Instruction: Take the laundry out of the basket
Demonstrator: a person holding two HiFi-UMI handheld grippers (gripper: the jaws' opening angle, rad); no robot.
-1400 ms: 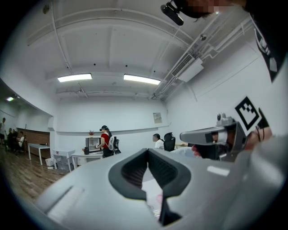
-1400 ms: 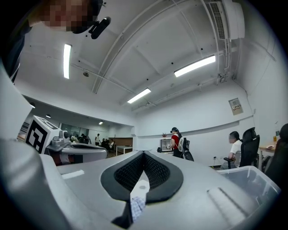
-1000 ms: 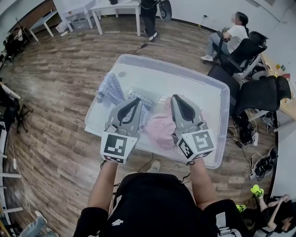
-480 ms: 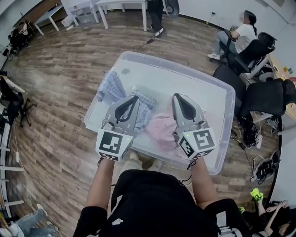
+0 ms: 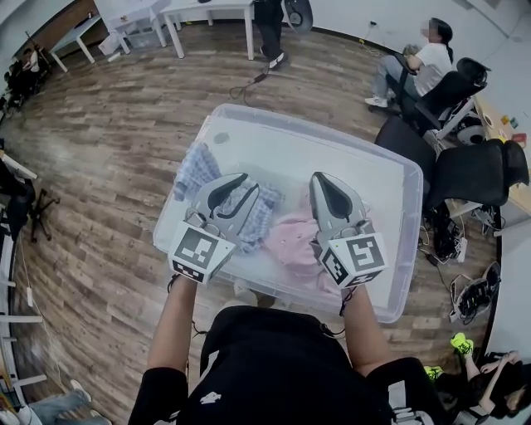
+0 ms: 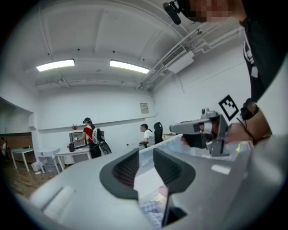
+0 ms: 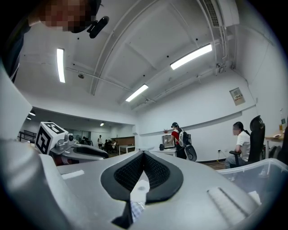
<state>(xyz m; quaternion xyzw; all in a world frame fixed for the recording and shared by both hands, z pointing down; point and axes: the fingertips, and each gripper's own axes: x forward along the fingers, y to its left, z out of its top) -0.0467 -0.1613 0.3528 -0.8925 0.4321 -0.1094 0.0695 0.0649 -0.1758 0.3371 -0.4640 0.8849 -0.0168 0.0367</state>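
The basket is a clear plastic bin (image 5: pixel 412 232) on the wooden floor. Inside it lie a blue-checked garment (image 5: pixel 197 163) at the left and a pink garment (image 5: pixel 292 236) in the middle. My left gripper (image 5: pixel 241 178) hovers over the checked cloth. Its jaws have just been opening, and a narrow gap shows in the left gripper view (image 6: pixel 146 150) with nothing between the pads. The checked cloth (image 6: pixel 150 209) shows below that gap. My right gripper (image 5: pixel 322 177) hangs over the pink garment, shut and empty, its pads meeting (image 7: pixel 143 153).
Black office chairs (image 5: pixel 473 170) stand close to the bin's right side, with cables on the floor beside them. A seated person (image 5: pixel 419 58) is at the far right. Another person (image 5: pixel 270 25) stands by white tables (image 5: pixel 207 12) at the back.
The left gripper has angled inward and dipped toward the checked cloth, and its jaws have parted slightly. The right gripper has shifted a little forward and stayed shut.
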